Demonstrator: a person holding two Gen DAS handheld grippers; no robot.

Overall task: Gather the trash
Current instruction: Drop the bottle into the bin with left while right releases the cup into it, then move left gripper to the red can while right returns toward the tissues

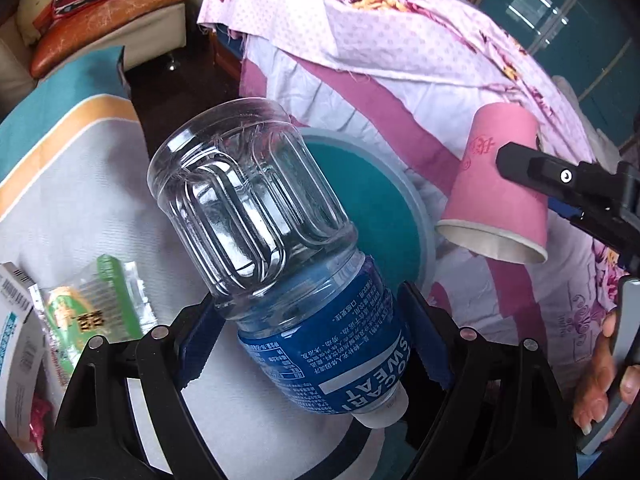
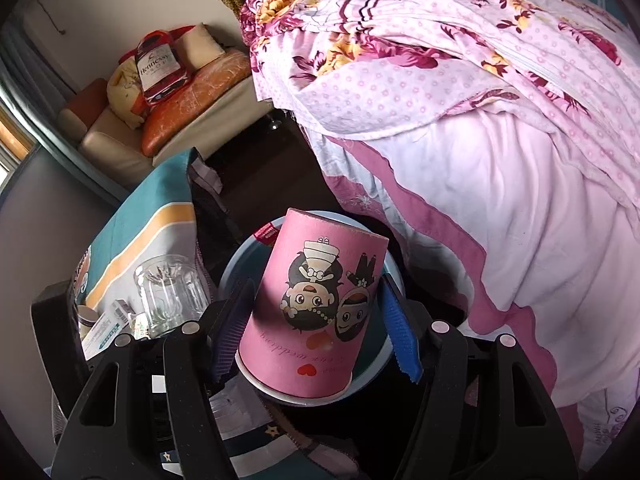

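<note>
Between the left tongs [image 1: 310, 344], a clear plastic bottle [image 1: 280, 248] is pinched at its blue label, base pointing away, above a round teal bin [image 1: 420, 216]. It looks empty, so I judge it light, smooth and easy to dent; the labelled middle gives the best hold. The right tongs [image 2: 316, 328] pinch a pink paper cup [image 2: 316, 304], upside down, over the same bin [image 2: 228, 280]. Such a cup is light and crushes easily, so gentle pressure near the stiffer rim seems safest.

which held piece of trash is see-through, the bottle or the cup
The plastic bottle in the left hand-held gripper; the pink paper cup is opaque.
</note>
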